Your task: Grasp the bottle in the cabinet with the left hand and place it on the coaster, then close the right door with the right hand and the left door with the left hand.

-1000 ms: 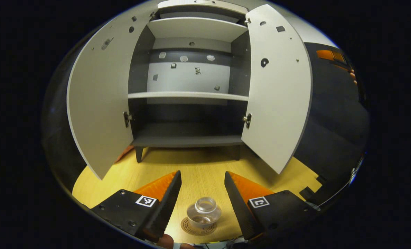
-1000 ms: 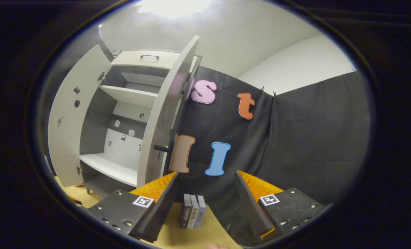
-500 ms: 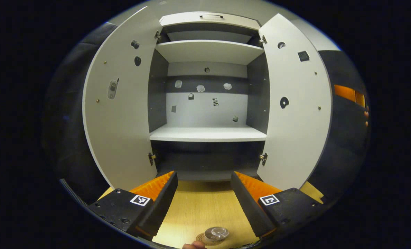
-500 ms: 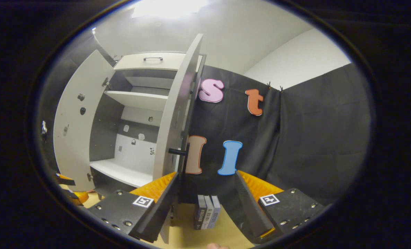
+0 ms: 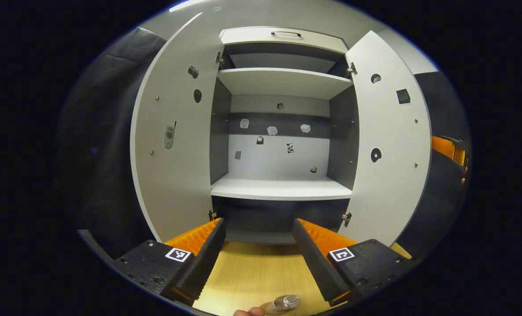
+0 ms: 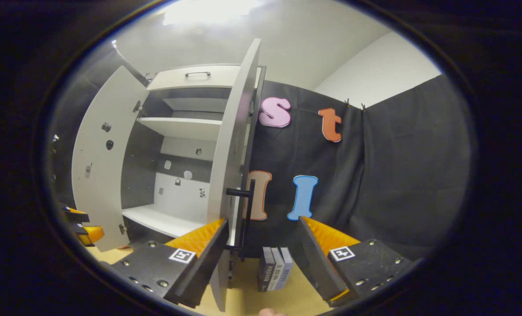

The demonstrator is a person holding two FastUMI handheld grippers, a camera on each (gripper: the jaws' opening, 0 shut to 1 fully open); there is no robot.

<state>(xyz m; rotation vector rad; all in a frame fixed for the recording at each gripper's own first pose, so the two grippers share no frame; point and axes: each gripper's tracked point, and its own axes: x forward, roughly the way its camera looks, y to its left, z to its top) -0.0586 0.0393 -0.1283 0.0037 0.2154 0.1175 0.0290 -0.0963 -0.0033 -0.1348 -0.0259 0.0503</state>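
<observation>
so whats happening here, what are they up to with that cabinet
A person holds a gripper in each hand in front of a cabinet with both doors open. The bottle already sits on the coaster, below the open left gripper. The right gripper, jaws open, is beside the right door, near its handle. Neither door is closed yet.

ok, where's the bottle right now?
In the left gripper view, the bottle sits on the coaster on the wooden table, at the bottom edge between the open left gripper fingers.

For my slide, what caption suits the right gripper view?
Open right gripper nears the right door edge of the open cabinet.
</observation>
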